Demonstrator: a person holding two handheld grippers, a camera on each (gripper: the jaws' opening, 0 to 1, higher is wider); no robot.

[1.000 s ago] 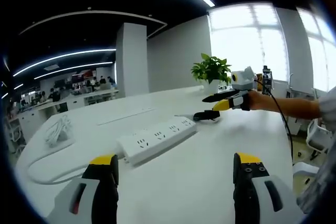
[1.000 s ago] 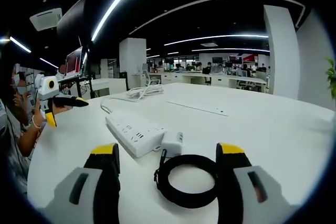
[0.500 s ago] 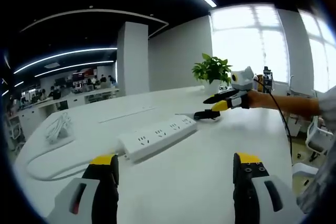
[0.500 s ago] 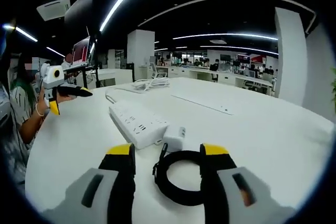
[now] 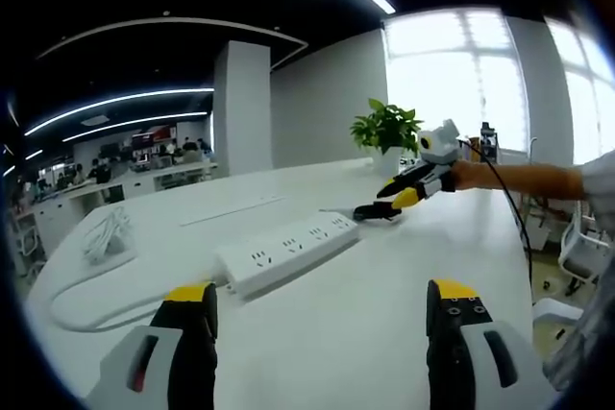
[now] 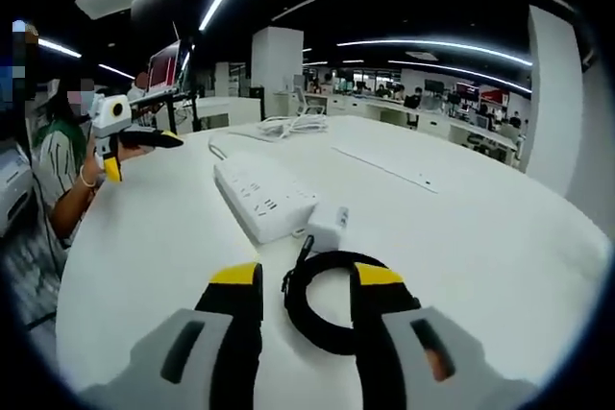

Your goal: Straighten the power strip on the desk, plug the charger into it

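Note:
The white power strip (image 5: 288,252) lies at a slant on the white desk (image 5: 384,314), ahead of my left gripper (image 5: 320,293), which hovers open with nothing between its fingers. In the right gripper view the power strip (image 6: 264,199) runs away to the upper left, and a white charger (image 6: 327,228) rests against its near end. The charger's black cable coil (image 6: 332,328) lies just in front. My right gripper (image 6: 307,277) is down over that coil, jaws half closed, its left strand between them. From the left gripper view, the right gripper (image 5: 396,201) tilts down onto the coil (image 5: 370,211).
A potted plant (image 5: 387,127) stands at the desk's far side. A bundle of white cable (image 5: 106,235) lies at the left, and the strip's cord (image 5: 86,309) loops toward it. A person (image 6: 62,180) holds the left gripper (image 6: 130,139) off the desk's left edge.
My right gripper has dipped down toward the cable coil and its jaws have narrowed steadily around the coil's left side. The left gripper has stayed put and open.

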